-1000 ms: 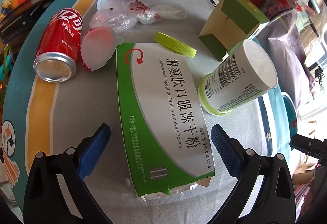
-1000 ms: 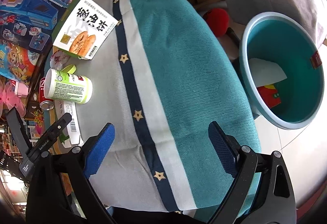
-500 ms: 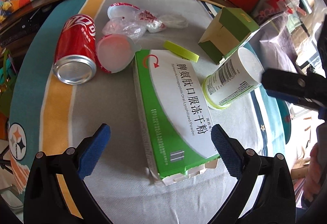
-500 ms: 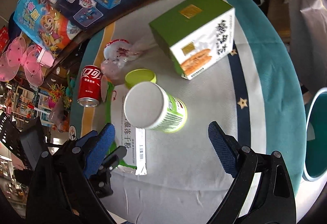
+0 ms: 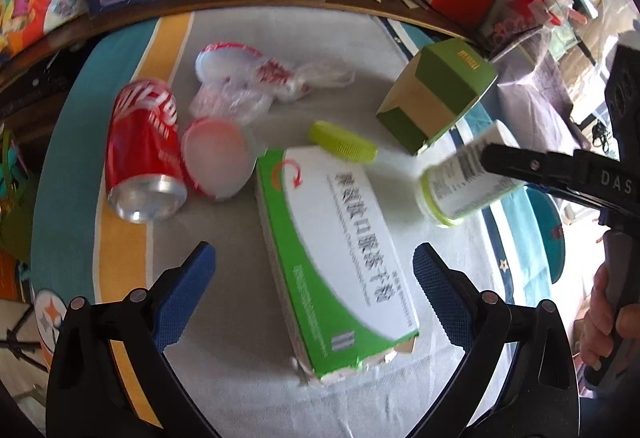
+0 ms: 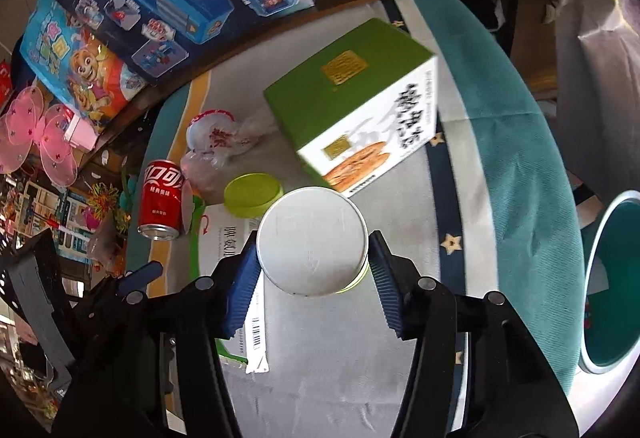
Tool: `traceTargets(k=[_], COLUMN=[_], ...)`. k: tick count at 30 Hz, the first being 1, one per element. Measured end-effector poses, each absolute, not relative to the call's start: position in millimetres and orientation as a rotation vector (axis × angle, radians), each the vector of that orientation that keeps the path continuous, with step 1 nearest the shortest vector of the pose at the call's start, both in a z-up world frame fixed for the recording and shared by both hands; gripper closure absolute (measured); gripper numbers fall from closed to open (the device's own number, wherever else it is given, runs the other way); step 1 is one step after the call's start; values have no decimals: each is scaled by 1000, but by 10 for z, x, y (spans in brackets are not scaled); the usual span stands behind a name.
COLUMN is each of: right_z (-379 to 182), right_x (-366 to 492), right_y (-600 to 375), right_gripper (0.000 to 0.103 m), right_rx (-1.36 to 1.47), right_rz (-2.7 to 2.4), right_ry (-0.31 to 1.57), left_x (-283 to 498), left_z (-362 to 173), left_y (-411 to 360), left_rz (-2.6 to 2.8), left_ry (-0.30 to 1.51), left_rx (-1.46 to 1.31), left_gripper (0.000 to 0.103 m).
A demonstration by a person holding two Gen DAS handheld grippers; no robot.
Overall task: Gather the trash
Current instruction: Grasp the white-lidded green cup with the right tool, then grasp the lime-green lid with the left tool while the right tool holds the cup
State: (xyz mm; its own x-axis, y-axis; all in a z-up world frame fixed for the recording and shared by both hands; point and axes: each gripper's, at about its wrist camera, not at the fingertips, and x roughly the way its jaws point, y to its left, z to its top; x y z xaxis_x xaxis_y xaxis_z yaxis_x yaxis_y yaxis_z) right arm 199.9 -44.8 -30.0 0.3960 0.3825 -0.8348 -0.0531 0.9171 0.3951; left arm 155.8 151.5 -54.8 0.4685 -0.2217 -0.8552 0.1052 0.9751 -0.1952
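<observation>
My right tool [image 6: 312, 270] has its two blue pads set against the sides of the white canister [image 6: 312, 241], one on each flank, closed onto it; the canister's flat white end faces my camera and its lime rim shows at the lower right. From my left camera the same canister [image 5: 464, 182] lies tilted on the surface [image 5: 248, 350], with the black finger of my right tool crossing its upper end.

My left tool [image 5: 314, 280] hangs spread wide and holds nothing, its pads to either side of the green-and-white medicine box [image 5: 340, 258], not touching it.

Taking the canister as my mark: the lime lid [image 6: 253, 195] lies just beyond it to the left, loose on the surface. The medicine box [image 6: 224, 262] lies flat just to its left, partly under my left pad. The green cookie box [image 6: 356, 106] stands just behind it, close to its far rim. Farther left lie the red cola can [image 6: 161, 205] on its side, a round pink-white lid [image 5: 218, 162] beside that can, and crumpled clear plastic bags [image 6: 224, 138]. Well to the canister's right, past the edge of the surface, stands the teal bin [image 6: 596, 270].
</observation>
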Motion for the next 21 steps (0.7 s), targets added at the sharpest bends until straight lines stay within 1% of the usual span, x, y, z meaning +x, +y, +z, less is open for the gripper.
traceTargets(k=[6,10,13,18,19,21], right_z=[-342,-378,-405,-397,-396,-397], right_x=[1991,2044,2094,2145,2147,2146], right_y=[-1028,-1176,-1203,-1203,-1202,-1202], right_gripper=[52,52,51,51,51,51], right_rx=[421,450,460,453,452,454], right_rz=[187,176,185,197,197,200], right_ry=[1132,1142,1145,1131,1128,1124], left_x=[1953,2174,2298,2429,2445,2465], left_z=[-528,-600,-651,-795,-825,-878], left_y=[1224,1077,1008,921,913,903], left_rz=[-230,-231,-234,-225,-226,-227], left_ry=[1054,1057,1069,1097,1101,1112], left_rx=[19,80,100,150,157,166], left_gripper=[4,4,12,14,18,38])
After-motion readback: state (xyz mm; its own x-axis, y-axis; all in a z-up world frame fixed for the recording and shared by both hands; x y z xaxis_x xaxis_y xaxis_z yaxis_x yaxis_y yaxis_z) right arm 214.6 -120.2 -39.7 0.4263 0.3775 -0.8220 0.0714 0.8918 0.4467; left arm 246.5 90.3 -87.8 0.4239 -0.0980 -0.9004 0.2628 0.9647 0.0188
